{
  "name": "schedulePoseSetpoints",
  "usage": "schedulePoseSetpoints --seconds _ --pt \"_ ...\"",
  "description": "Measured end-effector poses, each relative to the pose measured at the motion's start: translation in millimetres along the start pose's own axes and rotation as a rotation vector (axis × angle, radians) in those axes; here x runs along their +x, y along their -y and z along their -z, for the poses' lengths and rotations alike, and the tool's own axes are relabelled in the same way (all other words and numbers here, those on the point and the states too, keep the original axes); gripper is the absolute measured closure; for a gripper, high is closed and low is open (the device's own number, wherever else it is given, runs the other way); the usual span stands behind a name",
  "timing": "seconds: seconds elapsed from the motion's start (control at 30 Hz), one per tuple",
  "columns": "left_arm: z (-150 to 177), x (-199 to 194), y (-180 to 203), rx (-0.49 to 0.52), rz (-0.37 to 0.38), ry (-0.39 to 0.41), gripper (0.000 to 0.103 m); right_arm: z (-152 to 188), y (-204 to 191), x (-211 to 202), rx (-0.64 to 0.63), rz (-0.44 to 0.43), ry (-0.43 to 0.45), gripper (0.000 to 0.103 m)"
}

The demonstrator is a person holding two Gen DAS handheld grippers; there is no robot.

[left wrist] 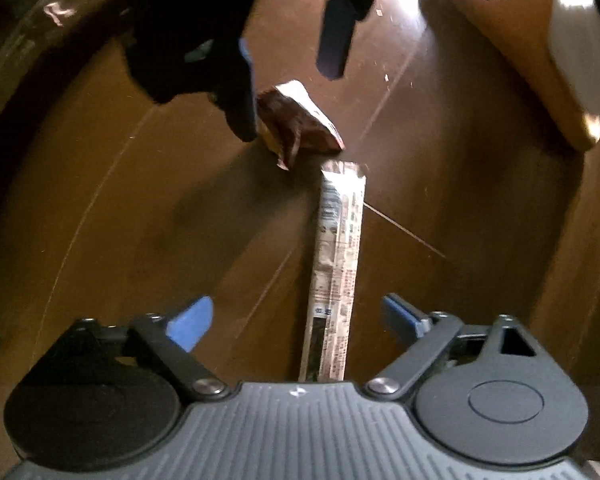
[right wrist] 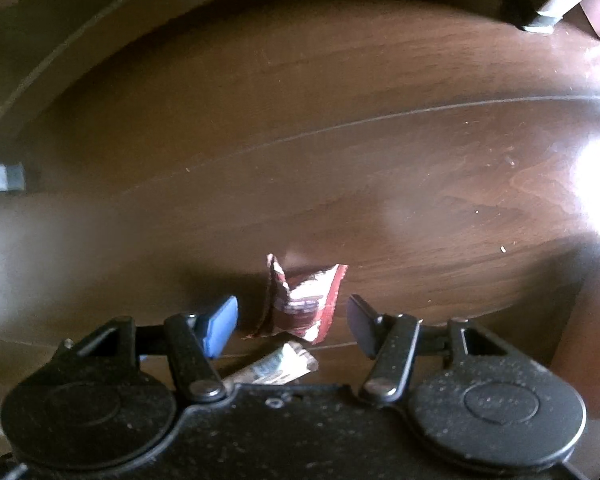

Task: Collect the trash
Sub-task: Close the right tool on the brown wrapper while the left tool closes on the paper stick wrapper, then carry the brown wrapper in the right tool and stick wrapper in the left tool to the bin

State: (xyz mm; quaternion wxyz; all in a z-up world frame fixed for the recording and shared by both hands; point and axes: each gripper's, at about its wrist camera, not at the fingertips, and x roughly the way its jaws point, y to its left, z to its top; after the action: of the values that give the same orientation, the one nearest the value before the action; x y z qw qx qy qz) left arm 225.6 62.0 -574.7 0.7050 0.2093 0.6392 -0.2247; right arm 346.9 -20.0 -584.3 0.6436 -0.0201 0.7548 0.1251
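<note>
Dark wooden floor, crumbs scattered; tan furniture piece at one edge.

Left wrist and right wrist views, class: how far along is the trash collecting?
Done: nothing visibly collected. In hand: the open left gripper straddles the long printed paper strip wrapper; the open right gripper brackets the crumpled red-and-white foil wrapper. Left: grip and lift both off the brown wooden floor.

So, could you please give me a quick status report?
Left hand-held gripper open astride long wrapper. Right hand-held gripper open around crumpled wrapper. Both on floor, nothing blocking.
</note>
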Motion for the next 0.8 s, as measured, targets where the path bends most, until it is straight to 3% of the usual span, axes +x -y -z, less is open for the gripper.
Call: schedulePoseSetpoints --seconds 0.33,0.43,0.47,0.63,0.8 --pt "-4 13 13 0.007 0.001 -0.006 0.028 2 5 18 0.000 0.022 -0.009 0.046" --pt "-1 10 11 0.006 0.009 0.008 0.037 2 6 20 0.003 0.023 -0.003 0.052" --pt "-1 8 10 0.001 0.009 0.018 0.044 5 6 21 0.004 0.019 -0.005 0.067" --pt "-5 0 -2 -0.051 0.005 0.044 0.081 12 4 17 -0.011 0.016 0.000 0.072" --pt "-11 -1 -19 -0.110 0.024 0.029 0.084 7 0 6 -0.026 0.026 0.011 0.073"
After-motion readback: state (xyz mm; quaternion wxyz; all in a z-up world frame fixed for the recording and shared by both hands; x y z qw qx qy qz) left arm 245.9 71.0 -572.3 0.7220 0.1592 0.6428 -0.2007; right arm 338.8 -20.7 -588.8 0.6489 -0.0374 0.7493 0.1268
